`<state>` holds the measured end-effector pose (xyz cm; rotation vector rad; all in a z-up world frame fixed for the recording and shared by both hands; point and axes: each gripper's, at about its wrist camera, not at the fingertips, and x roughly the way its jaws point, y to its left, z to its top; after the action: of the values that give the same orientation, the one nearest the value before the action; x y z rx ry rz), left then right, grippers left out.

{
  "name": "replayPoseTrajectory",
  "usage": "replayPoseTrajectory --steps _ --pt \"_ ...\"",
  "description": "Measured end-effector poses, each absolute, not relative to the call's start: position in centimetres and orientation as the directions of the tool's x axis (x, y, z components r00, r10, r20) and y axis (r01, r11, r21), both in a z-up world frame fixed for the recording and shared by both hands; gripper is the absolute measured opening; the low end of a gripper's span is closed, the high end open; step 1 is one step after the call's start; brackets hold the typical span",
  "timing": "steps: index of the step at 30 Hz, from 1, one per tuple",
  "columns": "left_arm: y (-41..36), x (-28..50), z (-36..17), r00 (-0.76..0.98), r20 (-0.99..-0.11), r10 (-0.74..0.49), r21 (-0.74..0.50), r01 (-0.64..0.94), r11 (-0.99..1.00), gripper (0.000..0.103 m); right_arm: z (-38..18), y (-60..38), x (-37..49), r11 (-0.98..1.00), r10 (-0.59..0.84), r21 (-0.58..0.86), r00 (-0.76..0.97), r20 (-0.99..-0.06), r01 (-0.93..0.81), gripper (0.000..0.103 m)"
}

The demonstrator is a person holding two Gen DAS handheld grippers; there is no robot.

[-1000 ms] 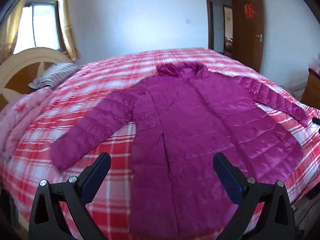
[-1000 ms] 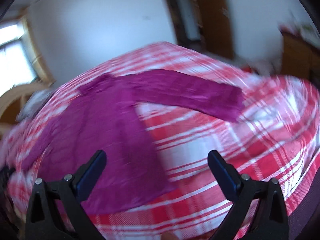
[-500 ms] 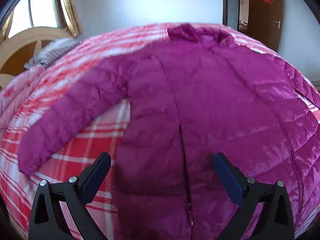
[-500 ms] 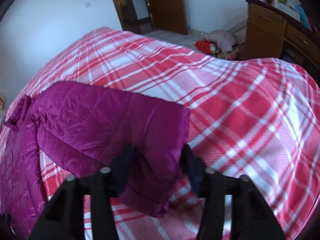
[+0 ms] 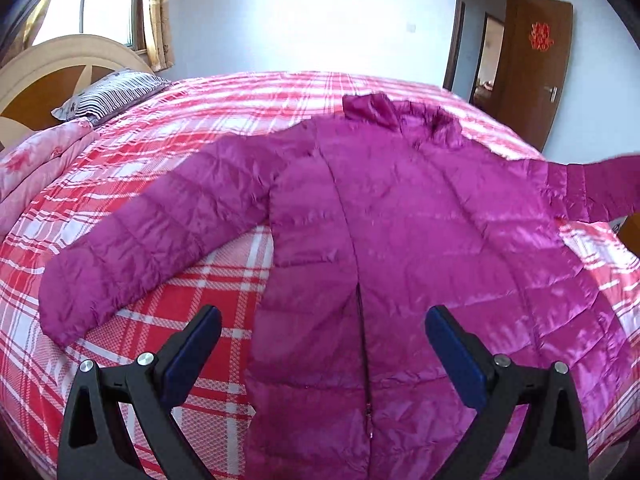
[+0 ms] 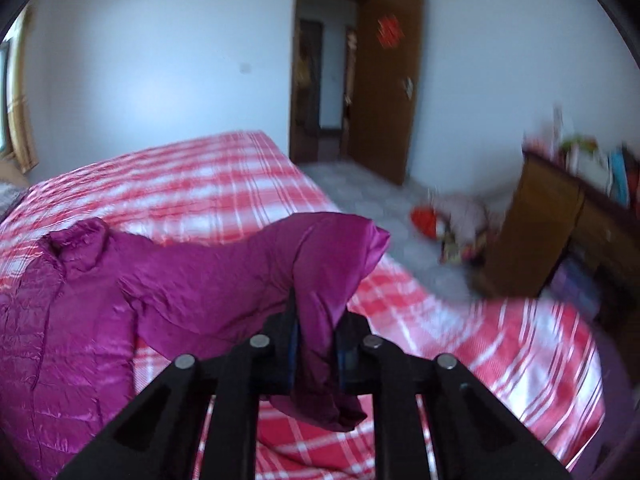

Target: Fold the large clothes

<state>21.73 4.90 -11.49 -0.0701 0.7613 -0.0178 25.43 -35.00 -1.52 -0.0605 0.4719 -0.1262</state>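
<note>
A magenta puffer jacket (image 5: 400,232) lies front up on the red plaid bed (image 5: 224,120), collar at the far side. Its left sleeve (image 5: 152,232) lies spread out on the bed. My left gripper (image 5: 322,338) is open and empty above the jacket's hem near the zipper. My right gripper (image 6: 316,344) is shut on the cuff of the jacket's right sleeve (image 6: 320,264) and holds it lifted off the bed. The raised sleeve also shows in the left wrist view (image 5: 600,184) at the right edge. The jacket body shows at the left of the right wrist view (image 6: 60,340).
A striped pillow (image 5: 112,92) and a folded pink quilt (image 5: 36,176) lie by the headboard (image 5: 60,64) at the far left. A brown door (image 6: 384,80) stands open. A wooden cabinet (image 6: 568,232) and toys on the floor (image 6: 444,220) are right of the bed.
My right gripper has shut on the right sleeve cuff and lifted it off the bed. My left gripper pulled back and up from the jacket and stayed open.
</note>
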Motion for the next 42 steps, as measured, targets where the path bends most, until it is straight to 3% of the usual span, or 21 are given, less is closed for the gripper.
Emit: replayPoseTrajectory --steps 6,12,19,30,37,39,40,41,42 --pt "5.2 21.6 -11.0 0.730 -0.681 -0.059 -0.086 0.000 0.996 0.102 3.1 -25.2 23.7 0.963 -0.039 -0.266 0.944 -0.327 -0.052 0.016" --pt "6.1 21.5 -11.4 0.723 -0.687 -0.067 -0.104 -0.006 0.995 0.102 3.2 -16.3 23.1 0.898 0.079 -0.391 0.947 -0.310 -0.203 0.016" --pt "7.6 21.7 -11.7 0.718 -0.694 -0.055 -0.107 -0.027 0.994 0.102 -0.7 -8.8 24.8 0.832 0.185 -0.420 0.895 -0.407 -0.363 0.016" --pt "9.0 23.4 -11.8 0.703 -0.710 -0.024 -0.078 -0.044 0.996 0.102 -8.7 -1.3 26.3 0.797 0.288 -0.312 0.779 -0.557 -0.518 0.016" --pt "9.1 24.4 -11.4 0.698 -0.716 -0.008 -0.055 -0.045 0.997 0.102 -11.8 1.3 26.6 0.776 0.344 -0.249 0.720 -0.603 -0.580 0.016" --pt "8.9 24.6 -11.0 0.702 -0.712 -0.006 -0.051 -0.044 0.998 0.102 -12.4 1.9 26.8 0.762 0.369 -0.222 0.688 -0.625 -0.609 0.024" --pt "9.0 24.6 -10.6 0.709 -0.705 0.000 -0.048 -0.047 0.998 0.102 -12.5 2.1 26.9 0.748 0.397 -0.195 0.663 -0.635 -0.634 0.032" --pt "9.1 24.5 -9.9 0.723 -0.691 0.008 -0.047 -0.056 0.997 0.102 -12.4 2.0 26.8 0.734 0.433 -0.155 0.631 -0.643 -0.661 0.051" --pt "9.3 24.3 -9.2 0.737 -0.676 0.014 -0.049 -0.064 0.997 0.102 -12.1 1.8 26.7 0.725 0.469 -0.107 0.601 -0.647 -0.681 0.063"
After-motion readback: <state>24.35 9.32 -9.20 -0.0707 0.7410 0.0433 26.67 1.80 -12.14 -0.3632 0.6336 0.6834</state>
